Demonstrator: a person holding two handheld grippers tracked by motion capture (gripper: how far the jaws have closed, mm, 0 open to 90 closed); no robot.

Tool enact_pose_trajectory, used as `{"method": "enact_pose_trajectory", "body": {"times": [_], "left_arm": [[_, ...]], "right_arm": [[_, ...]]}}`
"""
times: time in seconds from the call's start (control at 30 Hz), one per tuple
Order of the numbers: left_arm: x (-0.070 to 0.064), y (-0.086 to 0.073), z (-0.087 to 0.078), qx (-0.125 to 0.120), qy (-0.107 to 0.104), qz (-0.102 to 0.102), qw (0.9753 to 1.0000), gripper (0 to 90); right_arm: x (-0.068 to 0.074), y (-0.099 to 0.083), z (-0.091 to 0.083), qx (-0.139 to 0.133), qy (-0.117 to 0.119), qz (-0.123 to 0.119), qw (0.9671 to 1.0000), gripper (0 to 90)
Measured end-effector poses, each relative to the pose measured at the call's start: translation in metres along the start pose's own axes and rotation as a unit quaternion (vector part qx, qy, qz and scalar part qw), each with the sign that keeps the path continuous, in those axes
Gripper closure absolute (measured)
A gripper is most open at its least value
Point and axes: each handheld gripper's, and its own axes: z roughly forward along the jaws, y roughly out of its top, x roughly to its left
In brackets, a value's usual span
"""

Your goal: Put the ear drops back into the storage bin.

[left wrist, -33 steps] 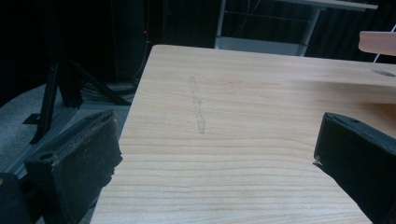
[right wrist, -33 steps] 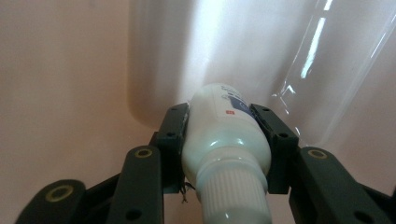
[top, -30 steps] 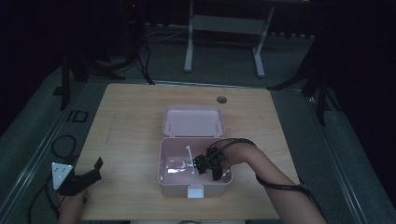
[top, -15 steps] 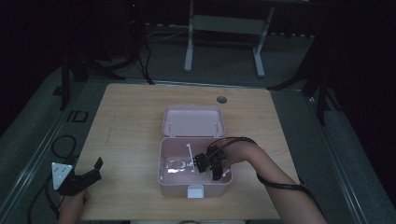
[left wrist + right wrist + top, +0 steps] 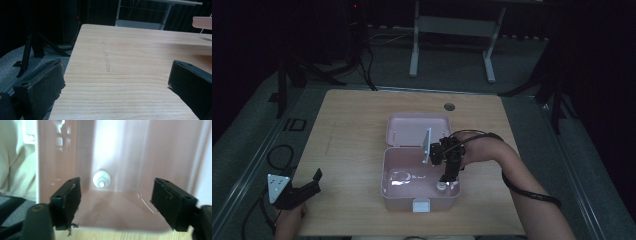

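Observation:
An open pink box point(image 5: 388, 170) sits in the middle of the table, its lid point(image 5: 412, 131) folded flat behind it. A small white round piece point(image 5: 442, 186) lies in the near right corner of the box; it shows again as the white round piece point(image 5: 101, 178) on the pink floor. My right gripper point(image 5: 447, 176) reaches down into the box just above that piece, open, and in its own view the right gripper point(image 5: 117, 185) has the piece beyond its spread jaws. My left gripper point(image 5: 314, 184) rests at the table's near left edge, open, and the left gripper point(image 5: 115, 72) holds nothing.
A pale clear item point(image 5: 400, 177) lies in the left half of the box. A white latch point(image 5: 421, 205) sits on the box front. The wooden table point(image 5: 352, 130) has a round hole point(image 5: 449, 106) at the back. A cable point(image 5: 527, 192) loops from the right forearm.
The right gripper has shifted a little to the right inside the box and turned toward its near right corner. The left gripper has stayed put.

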Motion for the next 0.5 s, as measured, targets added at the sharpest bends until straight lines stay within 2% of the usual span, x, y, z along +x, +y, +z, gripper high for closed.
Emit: {"method": "enact_pose_trajectory", "body": {"times": [0.07,0.23,0.37,0.5], "left_arm": [[0.000,0.000,0.000,0.000,0.000,-0.001,1.0000,0.5],[0.000,0.000,0.000,0.000,0.001,0.000,1.0000,0.5],[0.000,0.000,0.000,-0.001,0.001,-0.001,1.0000,0.5],[0.000,0.000,0.000,0.000,0.001,0.000,1.0000,0.5]], "right_arm": [[-0.002,-0.004,-0.007,-0.015,0.001,0.012,0.9998,19.5],[-0.004,-0.020,-0.020,-0.041,-0.021,0.030,0.9985,13.7],[-0.010,-0.036,-0.027,-0.062,-0.041,0.069,0.9948,13.6],[-0.015,-0.052,-0.028,-0.070,-0.052,0.095,0.9917,14.0]]}}
